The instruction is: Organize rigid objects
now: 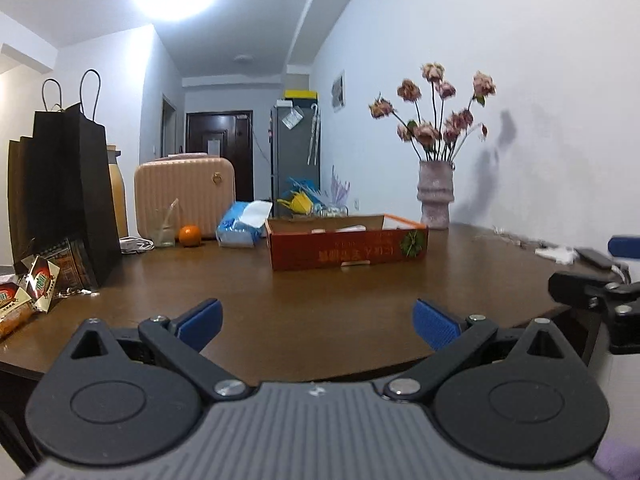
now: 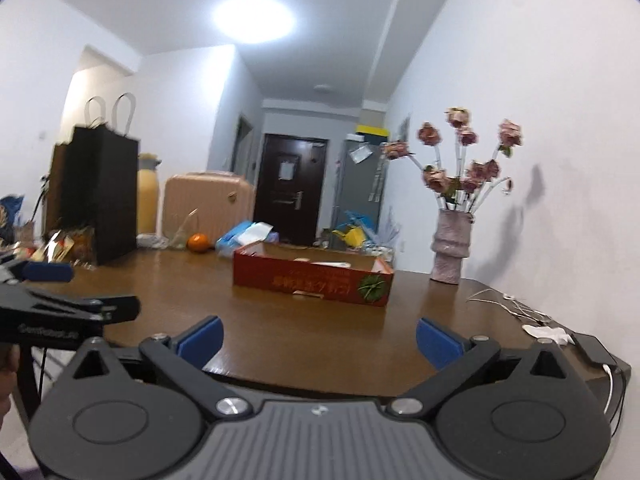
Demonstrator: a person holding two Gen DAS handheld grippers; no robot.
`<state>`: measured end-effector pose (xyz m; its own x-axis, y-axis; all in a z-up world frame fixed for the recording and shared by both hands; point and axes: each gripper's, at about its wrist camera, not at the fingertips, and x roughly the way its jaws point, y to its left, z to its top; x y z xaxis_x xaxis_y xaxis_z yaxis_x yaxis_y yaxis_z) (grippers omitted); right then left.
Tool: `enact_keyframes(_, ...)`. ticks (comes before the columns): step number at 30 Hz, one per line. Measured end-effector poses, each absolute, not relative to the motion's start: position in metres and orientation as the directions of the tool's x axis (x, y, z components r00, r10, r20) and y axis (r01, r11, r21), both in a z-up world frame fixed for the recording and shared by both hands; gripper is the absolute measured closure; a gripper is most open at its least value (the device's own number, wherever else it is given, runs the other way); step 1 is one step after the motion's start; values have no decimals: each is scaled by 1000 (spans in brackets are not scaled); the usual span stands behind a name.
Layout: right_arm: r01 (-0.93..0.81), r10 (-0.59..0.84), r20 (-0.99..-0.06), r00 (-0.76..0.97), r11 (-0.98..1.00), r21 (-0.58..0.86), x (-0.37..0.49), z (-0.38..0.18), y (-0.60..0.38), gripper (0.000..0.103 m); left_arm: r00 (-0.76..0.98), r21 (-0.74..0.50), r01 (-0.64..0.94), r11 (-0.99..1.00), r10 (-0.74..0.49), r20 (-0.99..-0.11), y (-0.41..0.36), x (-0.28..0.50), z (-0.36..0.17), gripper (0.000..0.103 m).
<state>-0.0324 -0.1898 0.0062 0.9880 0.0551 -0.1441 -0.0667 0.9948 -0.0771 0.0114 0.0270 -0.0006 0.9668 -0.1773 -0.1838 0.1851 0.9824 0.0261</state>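
Left gripper (image 1: 318, 322) and right gripper (image 2: 319, 340) spread, empty; red box (image 1: 348, 250) well ahead; its contents, seemingly loose, could be knocked on a careless reach.

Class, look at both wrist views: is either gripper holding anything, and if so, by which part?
Nothing is held. The left gripper and right gripper both stand open over the table edge.

A low red cardboard box (image 1: 347, 249) with an open top sits flat in the middle of the brown table. It has gold writing (upside down) and a green leafy picture on its front. Pale things lie inside, too hidden to tell.
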Motion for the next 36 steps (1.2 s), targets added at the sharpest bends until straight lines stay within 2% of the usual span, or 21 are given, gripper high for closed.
enact_keyframes(5,-74,62,-158,986,995,-67,-31,5,-188,0,954,24,226,974,-216,-210,23,15,-1,0)
enact_keyframes(36,-44,35,-171,985,998,-45,-24,6,-197,0,957,29,225,974,-215,-195,23,13,-1,0)
